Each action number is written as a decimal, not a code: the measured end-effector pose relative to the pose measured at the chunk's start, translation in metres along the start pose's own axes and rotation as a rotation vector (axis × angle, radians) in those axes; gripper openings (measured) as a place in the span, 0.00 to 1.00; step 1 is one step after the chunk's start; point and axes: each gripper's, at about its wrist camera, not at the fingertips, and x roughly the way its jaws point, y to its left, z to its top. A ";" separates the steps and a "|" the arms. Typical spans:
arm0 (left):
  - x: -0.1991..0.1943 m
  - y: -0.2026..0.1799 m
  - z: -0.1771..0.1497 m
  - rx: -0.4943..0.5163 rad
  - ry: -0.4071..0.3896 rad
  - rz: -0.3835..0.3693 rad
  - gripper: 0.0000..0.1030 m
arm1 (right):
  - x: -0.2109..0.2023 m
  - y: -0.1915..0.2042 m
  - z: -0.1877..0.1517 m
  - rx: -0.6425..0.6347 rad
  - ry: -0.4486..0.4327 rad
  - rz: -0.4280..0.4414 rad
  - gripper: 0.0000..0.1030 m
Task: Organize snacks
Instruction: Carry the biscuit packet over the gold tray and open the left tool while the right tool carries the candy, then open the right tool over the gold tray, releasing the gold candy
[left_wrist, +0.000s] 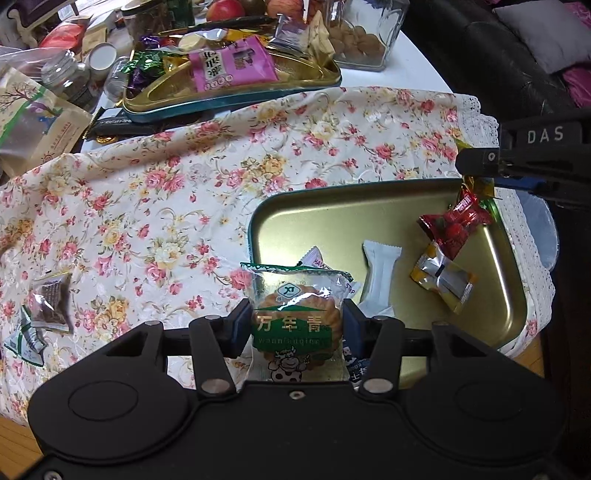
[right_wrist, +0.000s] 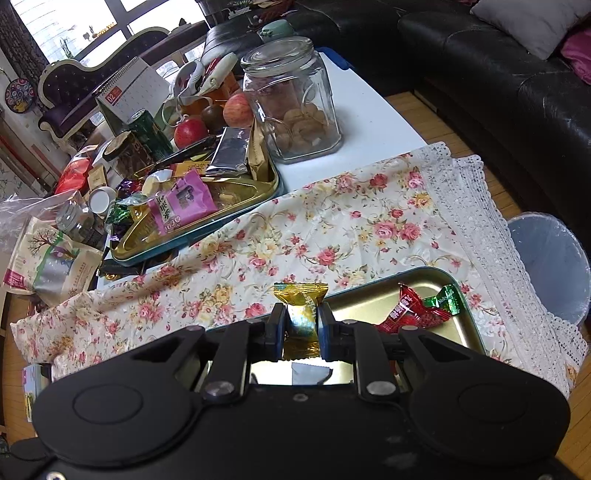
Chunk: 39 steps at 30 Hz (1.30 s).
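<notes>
- The left gripper pinches a wrapped biscuit between its pads and holds it upright, right at the near left edge of the gold tin. Whether the biscuit is over the tin or just outside its rim, I can't tell from here.
- The right gripper is clamped on a gold candy, poised at the tin's far edge; in the left view its arm comes in from the right above the tin's corner.
- Already lying in the tin: a red candy, a yellow-and-silver packet, a white bar and a small white sachet half hidden behind the biscuit. In the right view a green candy also lies touching the red one.
- So I'd say the sorting is well started but not finished: a handful of snacks are in, two more are in the grippers and look about to be dropped in.
- Still out on the floral cloth: a dark wrapped snack and a green-and-silver packet, both well apart from the tin, at the near left.
- At the back a second tin stands heaped with a pink packet and purple and green sweets, with a glass jar of nuts just beside it. Whether that heap belongs to the job I can't say.
- There is plenty of bare tin floor left for what remains.
</notes>
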 end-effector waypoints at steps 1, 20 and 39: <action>0.001 0.000 0.001 -0.007 0.006 -0.011 0.55 | 0.000 -0.001 0.000 0.000 0.000 0.002 0.19; 0.013 0.001 0.004 -0.044 0.064 0.011 0.56 | 0.014 -0.044 -0.001 0.027 0.060 -0.071 0.19; 0.008 0.000 0.005 -0.020 0.029 0.061 0.56 | 0.019 -0.070 -0.003 -0.026 0.116 -0.150 0.31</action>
